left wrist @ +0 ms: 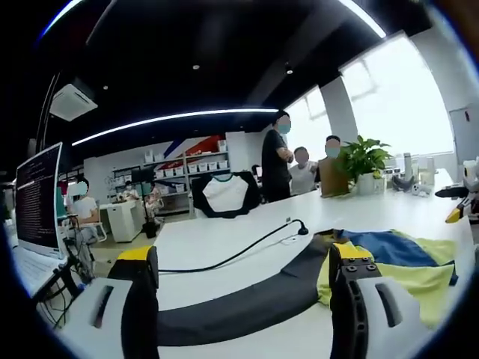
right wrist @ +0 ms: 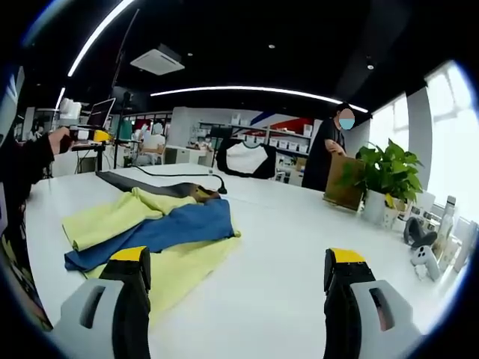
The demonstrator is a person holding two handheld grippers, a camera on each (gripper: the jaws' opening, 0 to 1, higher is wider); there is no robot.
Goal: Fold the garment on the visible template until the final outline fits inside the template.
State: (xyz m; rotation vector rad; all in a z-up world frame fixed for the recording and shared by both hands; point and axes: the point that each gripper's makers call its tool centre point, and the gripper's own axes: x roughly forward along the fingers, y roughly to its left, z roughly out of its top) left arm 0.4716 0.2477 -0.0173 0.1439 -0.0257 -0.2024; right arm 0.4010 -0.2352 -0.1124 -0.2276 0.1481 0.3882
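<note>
A yellow and blue garment (right wrist: 161,228) lies loosely folded on the white table (right wrist: 292,247), to the left of my right gripper (right wrist: 238,258). That gripper is open, its jaws wide apart above bare table, with the left jaw over the garment's near yellow edge. In the left gripper view the same garment (left wrist: 400,262) lies at the right, partly behind the right jaw. My left gripper (left wrist: 245,254) is open with nothing between its jaws. A dark flat strip (left wrist: 247,303) runs from the garment across the table under the left gripper, and it lies beyond the garment as a dark strip (right wrist: 142,183).
A black cable (left wrist: 239,254) curves over the table. A monitor (left wrist: 37,198) stands at the left edge. A potted plant (right wrist: 385,176) and small items sit at the far side. A black and white garment (left wrist: 224,193) is displayed behind. Several people (left wrist: 277,153) stand nearby.
</note>
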